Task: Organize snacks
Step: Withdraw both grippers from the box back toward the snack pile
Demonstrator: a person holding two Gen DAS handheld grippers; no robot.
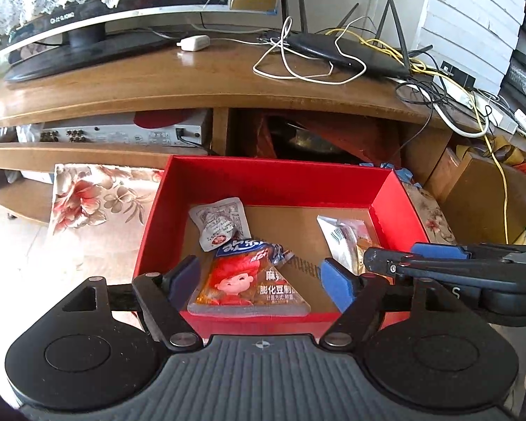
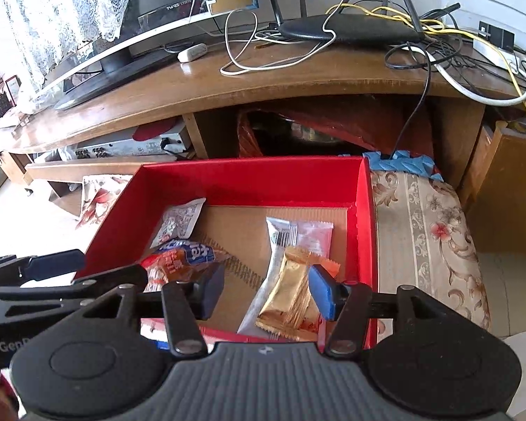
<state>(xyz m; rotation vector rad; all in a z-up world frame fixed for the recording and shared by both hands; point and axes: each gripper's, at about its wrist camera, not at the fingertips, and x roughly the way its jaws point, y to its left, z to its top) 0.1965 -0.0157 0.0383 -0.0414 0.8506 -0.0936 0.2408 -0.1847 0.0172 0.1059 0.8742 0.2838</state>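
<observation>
While you are hovering both tools over the near edge of the red box (image 1: 277, 179), you are holding nothing: the left gripper (image 1: 263, 279) is standing partly open with the orange snack bag (image 1: 252, 282) lying loose between its pads, and the right gripper (image 2: 266, 289) is standing narrower but also open, with the gold packet (image 2: 291, 298) just inside its right pad and apparently not being pinched. To finish this release well, you should be keeping the jaws clear of the wrappers as you lift, so nothing is dragging back out over the rim. Both tools are pointing steeply down and forward, side by side. Just ahead, a white-and-clear wrapper (image 2: 298, 235) is lying under the gold one, and a small white sachet (image 1: 217, 222) is resting further ahead, toward the left wall.
</observation>
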